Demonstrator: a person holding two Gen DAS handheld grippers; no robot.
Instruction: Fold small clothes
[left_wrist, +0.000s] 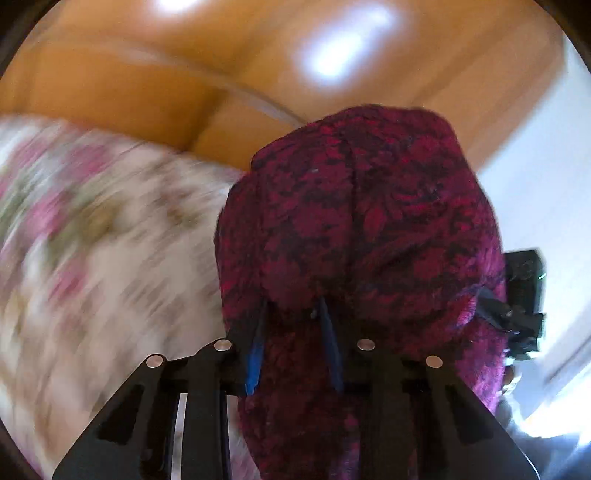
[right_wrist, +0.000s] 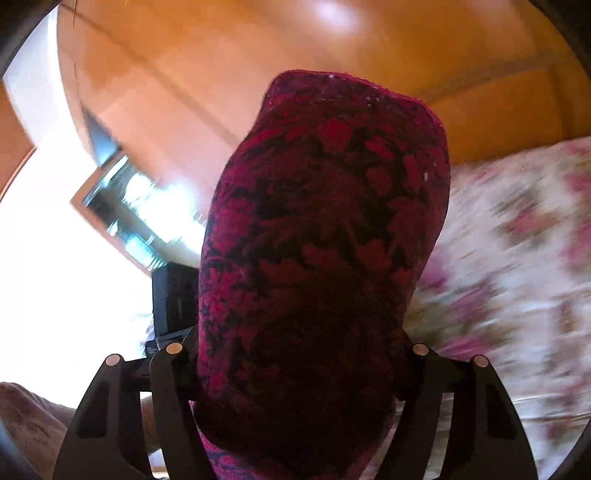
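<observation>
Evidently the cloth (left_wrist: 362, 236) is held aloft above the bed (left_wrist: 92, 236), clenched in the jaws of both the left gripper (left_wrist: 291, 332) and the right gripper (right_wrist: 295, 354), its long axis running forward from each.

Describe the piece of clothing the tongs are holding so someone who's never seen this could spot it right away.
Start at the floral bedspread below the orange wooden headboard. Above it hangs a fuzzy magenta garment with a black pattern, draped over the left tongs. It is the only dark, plush item; the bedding is pale.
</observation>
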